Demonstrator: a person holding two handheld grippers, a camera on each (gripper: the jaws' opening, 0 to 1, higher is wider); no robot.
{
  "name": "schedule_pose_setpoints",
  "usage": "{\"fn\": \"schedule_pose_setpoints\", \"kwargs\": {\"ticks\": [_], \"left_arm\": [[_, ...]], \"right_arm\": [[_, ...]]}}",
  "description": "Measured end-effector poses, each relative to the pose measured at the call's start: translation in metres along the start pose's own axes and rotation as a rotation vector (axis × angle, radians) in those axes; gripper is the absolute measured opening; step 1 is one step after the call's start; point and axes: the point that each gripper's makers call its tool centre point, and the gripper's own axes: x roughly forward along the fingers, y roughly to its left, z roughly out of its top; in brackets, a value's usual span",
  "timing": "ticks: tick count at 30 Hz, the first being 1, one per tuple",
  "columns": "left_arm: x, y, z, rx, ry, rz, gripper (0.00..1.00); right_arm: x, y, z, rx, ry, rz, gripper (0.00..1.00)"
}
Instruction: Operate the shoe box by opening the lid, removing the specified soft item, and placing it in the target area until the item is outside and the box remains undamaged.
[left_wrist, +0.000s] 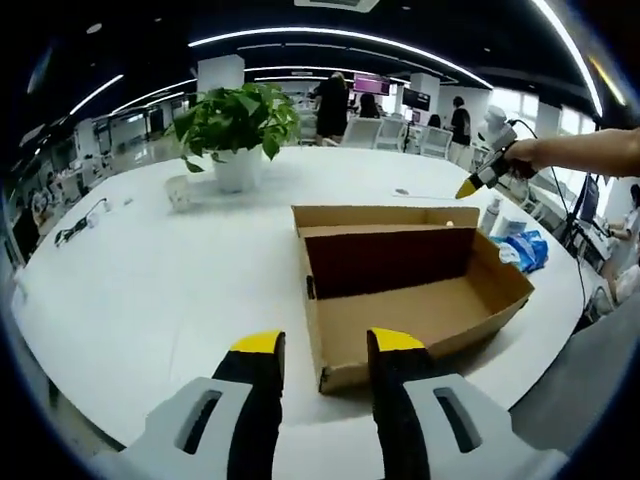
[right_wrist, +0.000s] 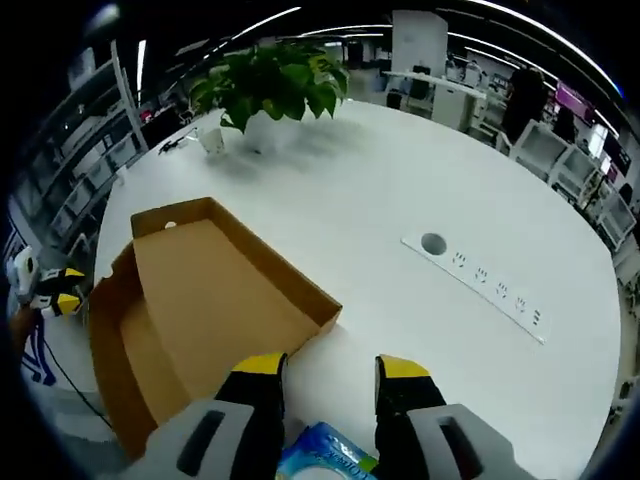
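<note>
**A:** Biggest thing first: a big white table (left_wrist: 150, 290) is seen, and the cardboard shoe box (left_wrist: 420, 300) is sat on it near the edge, already open, with the lid (left_wrist: 385, 215) folded back. In the right gripper view the same shoe box (right_wrist: 200, 300) is seen from the other side, and nothing soft can be made out inside it.

**B:** So where's the soft item then?

**A:** A blue-and-white soft pack (right_wrist: 325, 455) is seen low in the right gripper view, between and just under the jaws of the right gripper (right_wrist: 328, 370). It's outside the box. The jaws are parted fairly wide; whether anything is actually pinched can't be told, since the contact is hidden at the frame bottom. A blue packet (left_wrist: 525, 248) is also seen beside the box in the left gripper view, possibly the same thing.

**B:** And the left one?

**A:** The left gripper (left_wrist: 325, 345) is held open and empty, just short of the box's near wall, nothing touched.

**B:** How should the pack be handled?

**A:** It's judged to be light and squishy, with a slick plastic wrap, so it should be pinched across the middle, not at a corner. The cardboard is thin and easily creased, so the walls shouldn't be leaned on.

**B:** Anything else about?

**A:** A potted plant (left_wrist: 235, 125), a power strip (right_wrist: 485, 285), a small cup (left_wrist: 180, 190).
</note>
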Motion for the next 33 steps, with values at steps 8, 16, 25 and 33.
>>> {"fn": "schedule_pose_setpoints", "kwargs": {"ticks": [8, 16, 25, 33], "left_arm": [[0.006, -0.003, -0.011, -0.024, 0.046, 0.019, 0.20], [0.010, -0.001, -0.015, -0.057, 0.066, 0.051, 0.06], [0.012, 0.000, -0.015, -0.068, 0.071, 0.060, 0.01], [0.013, 0.000, -0.015, -0.032, 0.079, 0.066, 0.00]], "right_arm": [[0.006, 0.008, -0.010, 0.061, -0.002, -0.034, 0.27], [0.016, 0.018, -0.011, 0.216, -0.007, -0.007, 0.23], [0.043, 0.003, -0.003, 0.286, 0.006, -0.019, 0.17], [0.056, 0.003, 0.000, 0.437, 0.022, -0.010, 0.09]]}}
